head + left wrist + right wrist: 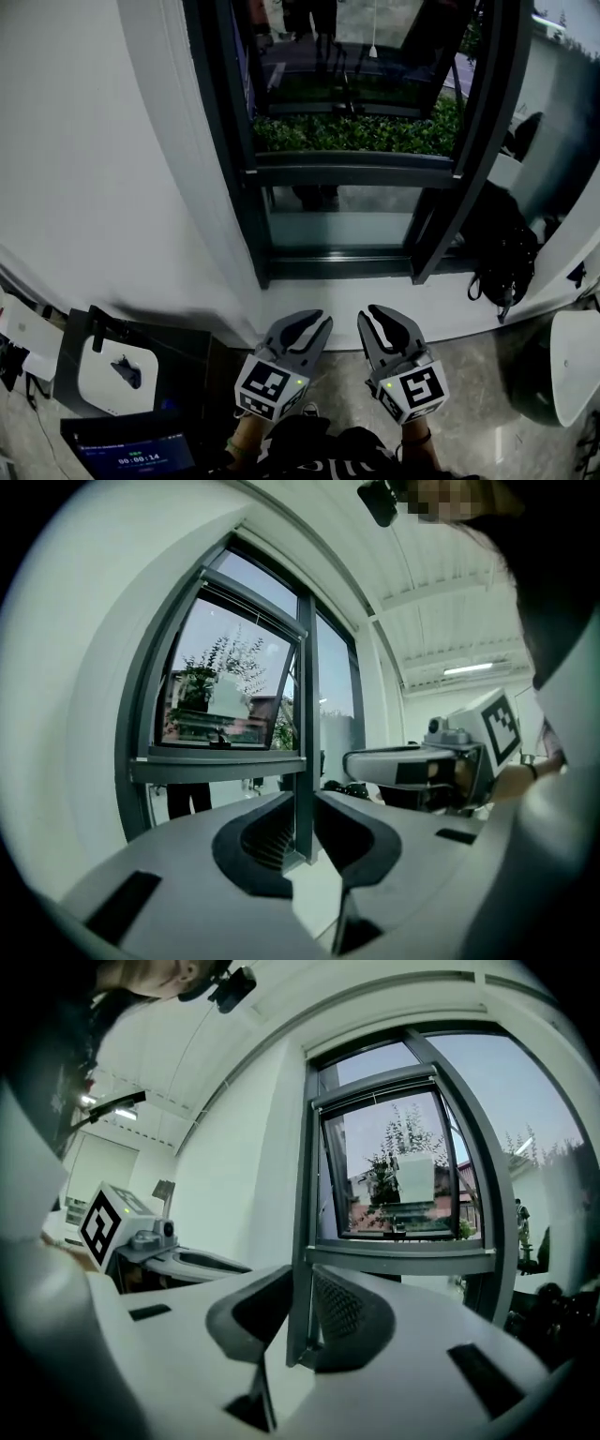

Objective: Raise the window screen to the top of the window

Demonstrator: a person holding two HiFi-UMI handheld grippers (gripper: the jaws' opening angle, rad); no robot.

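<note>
My left claw (pixel 317 320) and my right claw (pixel 368 314) sit side by side, near me and low, both aimed at the window (pixel 231 141) ahead. They are close together but not touching. Each claw's own view shows its two jaws spread a little, with a narrow gap at the tips and nothing in it. Only the window's dark upright shows through that gap, well beyond the claws.

The window has a dark frame set in a white wall (pixel 103 169). A horizontal crossbar (pixel 356 171) runs across it, with glass above and a shorter pane below. In the claw views the upper sash tilts outward at the bottom. I cannot tell the window screen apart from the glass in any view, so I cannot say how high it stands. A green hedge (pixel 356 131) lies outside, past the glass.

To the right, near the window's lower corner, a black bag (pixel 502 253) slumps against the wall. To the left, near me, a white device (pixel 112 370) rests on a black case (pixel 187 352).
</note>
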